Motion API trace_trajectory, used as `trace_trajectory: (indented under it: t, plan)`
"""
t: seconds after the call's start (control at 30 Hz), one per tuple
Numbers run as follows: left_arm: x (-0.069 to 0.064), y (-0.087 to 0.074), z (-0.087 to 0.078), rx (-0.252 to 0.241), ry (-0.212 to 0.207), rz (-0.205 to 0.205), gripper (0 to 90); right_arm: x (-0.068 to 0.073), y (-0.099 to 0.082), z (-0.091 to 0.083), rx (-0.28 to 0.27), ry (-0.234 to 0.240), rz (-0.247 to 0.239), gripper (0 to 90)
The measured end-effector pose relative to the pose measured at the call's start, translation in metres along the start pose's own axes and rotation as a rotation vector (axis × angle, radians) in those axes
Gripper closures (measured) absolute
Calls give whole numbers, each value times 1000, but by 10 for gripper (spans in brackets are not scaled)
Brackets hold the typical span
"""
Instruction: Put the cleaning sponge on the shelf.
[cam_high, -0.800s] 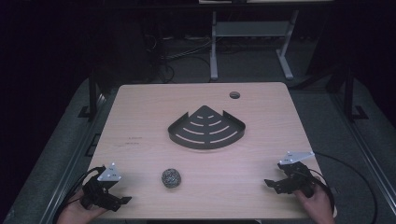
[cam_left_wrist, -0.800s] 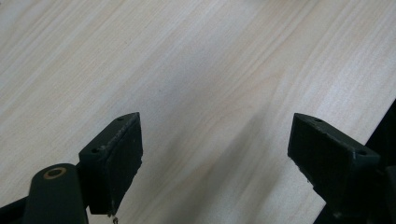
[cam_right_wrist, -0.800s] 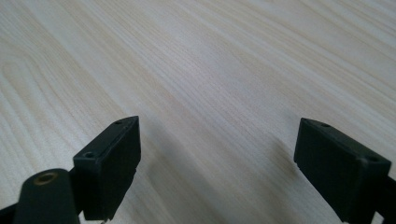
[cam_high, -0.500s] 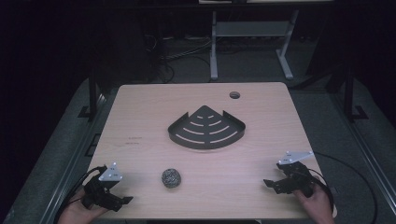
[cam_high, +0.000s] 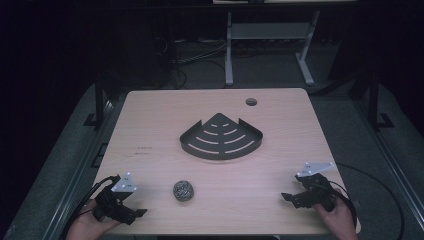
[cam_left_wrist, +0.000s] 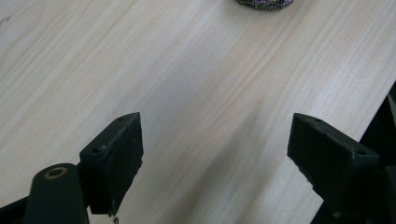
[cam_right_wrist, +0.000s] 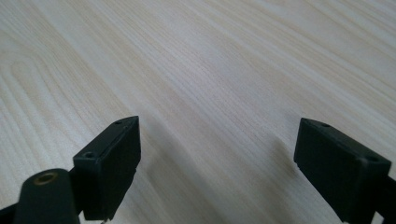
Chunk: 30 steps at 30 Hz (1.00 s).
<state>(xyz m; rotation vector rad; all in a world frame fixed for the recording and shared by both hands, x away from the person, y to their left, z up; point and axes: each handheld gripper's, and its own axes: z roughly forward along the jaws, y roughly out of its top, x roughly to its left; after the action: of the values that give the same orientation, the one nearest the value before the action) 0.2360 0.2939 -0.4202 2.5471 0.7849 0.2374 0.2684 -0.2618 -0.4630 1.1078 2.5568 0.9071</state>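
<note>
The left tool (cam_high: 131, 213) and right tool (cam_high: 295, 198) are sitting on the worktop's (cam_high: 150, 125) near corners, jaws apart (empty). A scourer (cam_high: 183, 190) is lying near the left tool; a rack (cam_high: 221, 137) is resting mid-worktop.

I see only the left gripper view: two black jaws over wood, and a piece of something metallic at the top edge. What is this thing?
Observer: In the high view it is a round steel-wool scrubber, lying alone on the table, to the right of the left gripper.
Operator: Is there something else on the table?
Observer: Yes, a dark fan-shaped slotted rack lies flat near the middle, beyond the scrubber.
Operator: And the right gripper, does it hold anything?
Observer: No. The right gripper has its jaws wide apart over bare wood, near the table's right front corner.
</note>
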Motion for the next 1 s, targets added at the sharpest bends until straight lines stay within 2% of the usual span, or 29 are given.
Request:
trace_trajectory:
  t: [0.47, 1.0]
  plan:
    - [-7, 19, 6, 13, -19, 48, 180, 1, 1, 1, 0, 10, -4, 144]
    - [-14, 35, 6, 9, -34, 71, 180, 2, 4, 1, 0, 11, -17, 144]
